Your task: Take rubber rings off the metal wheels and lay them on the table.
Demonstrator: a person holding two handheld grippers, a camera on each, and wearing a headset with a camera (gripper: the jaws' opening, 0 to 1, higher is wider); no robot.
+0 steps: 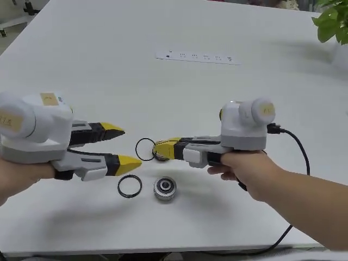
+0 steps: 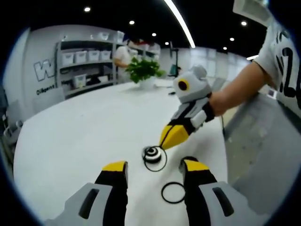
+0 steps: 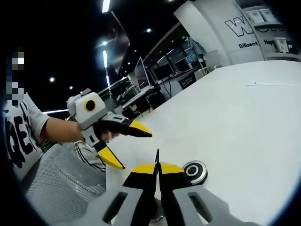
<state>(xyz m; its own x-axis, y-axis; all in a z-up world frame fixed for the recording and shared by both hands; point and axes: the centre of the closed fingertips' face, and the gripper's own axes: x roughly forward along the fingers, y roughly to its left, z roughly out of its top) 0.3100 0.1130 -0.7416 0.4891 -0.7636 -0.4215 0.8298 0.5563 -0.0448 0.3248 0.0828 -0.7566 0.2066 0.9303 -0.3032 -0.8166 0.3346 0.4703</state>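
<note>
My right gripper (image 1: pixel 159 149) (image 3: pixel 157 167) is shut on a black rubber ring (image 1: pixel 136 149), holding it upright just above the white table (image 1: pixel 179 92). In the right gripper view that ring shows edge-on as a thin dark line (image 3: pixel 157 155). A metal wheel (image 2: pixel 152 152) (image 3: pixel 195 172) lies right by those tips. Nearer the table's front edge, a second wheel (image 1: pixel 165 188) sits beside a loose ring (image 1: pixel 118 186) (image 2: pixel 173 200) lying flat. My left gripper (image 1: pixel 120 145) (image 2: pixel 155 165) is open and holds nothing, facing the right one across the held ring.
A white power strip (image 1: pixel 198 56) lies far back on the table. A potted plant (image 1: pixel 331 22) stands at the far right corner. The right gripper's black cable (image 1: pixel 299 152) trails toward the front right edge.
</note>
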